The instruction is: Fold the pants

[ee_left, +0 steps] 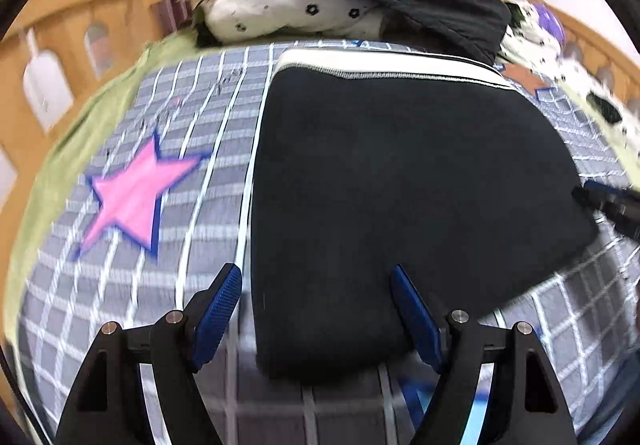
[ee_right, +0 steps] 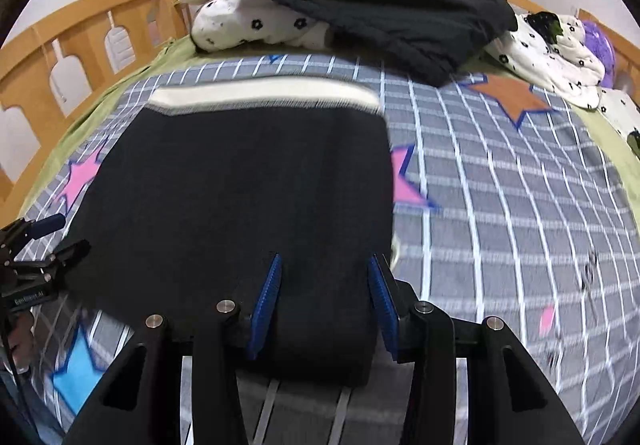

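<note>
Black pants [ee_left: 400,185] lie folded flat on the checked bed sheet [ee_left: 180,125], centre frame, white waistband at the far edge. Left gripper [ee_left: 316,311] fingers wide apart, nothing held (near hem beneath). Right gripper [ee_right: 324,305] fingers partly apart, over pants' near edge; grip not clear.

Left gripper [ee_left: 316,285] angled steeply downward, blue-padded fingers [ee_left: 218,315] spread wide, nothing pinched between the pads. Right gripper [ee_right: 324,277] tilted down alike, jaws parted to a narrower gap, pads [ee_right: 266,305] not pressing on anything. Both side by side, right tip [ee_left: 608,203] visible in the left wrist view.
</note>
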